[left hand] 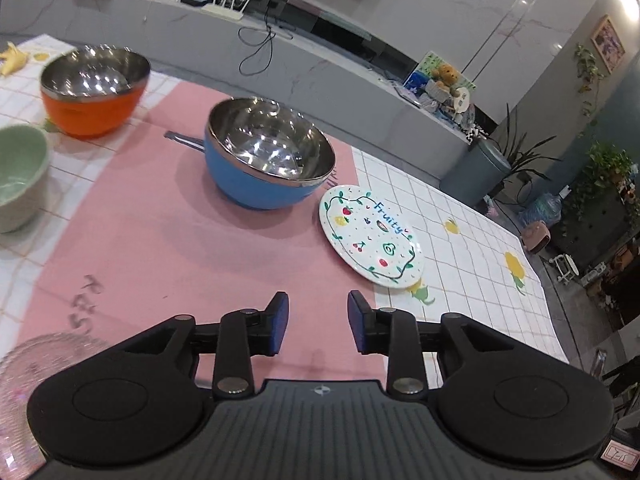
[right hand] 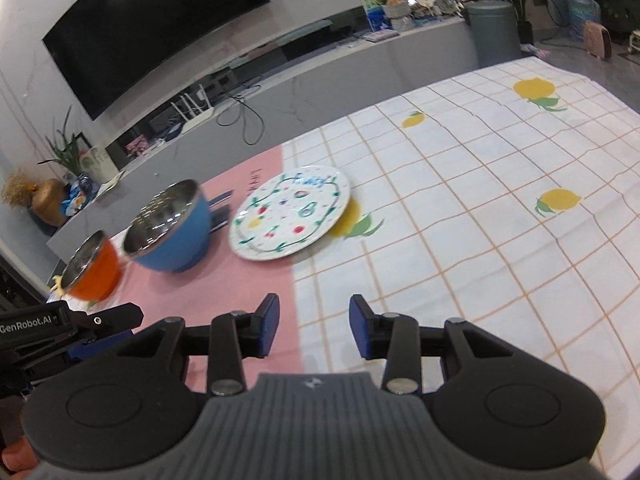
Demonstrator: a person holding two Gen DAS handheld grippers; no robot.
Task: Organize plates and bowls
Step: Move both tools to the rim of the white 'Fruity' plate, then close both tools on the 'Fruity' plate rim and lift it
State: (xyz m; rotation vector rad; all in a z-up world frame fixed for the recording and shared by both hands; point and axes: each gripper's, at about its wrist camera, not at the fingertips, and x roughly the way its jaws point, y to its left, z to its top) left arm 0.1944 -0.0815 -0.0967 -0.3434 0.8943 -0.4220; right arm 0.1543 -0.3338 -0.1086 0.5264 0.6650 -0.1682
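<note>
While both of your grippers hang over the desk with nothing in them, the crockery sits spread across a pink mat (left hand: 160,240) and a white checked cloth printed with yellow lemons (right hand: 460,220). Your left gripper (left hand: 318,322) has its blue-padded jaws parted, nothing between them, above the near end of the pink mat. Your right gripper (right hand: 314,326) likewise holds its jaws apart and empty, over the line where the mat meets the cloth.

Ahead of the left gripper stands a blue bowl with a shiny steel lining (left hand: 270,154), upright on the mat. Just beside it, on the right in the left wrist view, lies a round white plate painted with fruit and the word "Fruity" (left hand: 372,236), straddling the mat's edge and covering part of a lemon on the cloth. Whether plate and blue bowl touch cannot be told. Farther back on the left an orange bowl with a steel lining (left hand: 94,88) sits upright, well apart from the blue one. A pale green ceramic bowl (left hand: 20,176) is cut off by the left edge of that view. At lower left a clear, ridged glass plate (left hand: 36,364) rests on the mat, partly hidden by the gripper's body. A dark flat utensil handle (left hand: 182,139) pokes out from behind the blue bowl.
</note>
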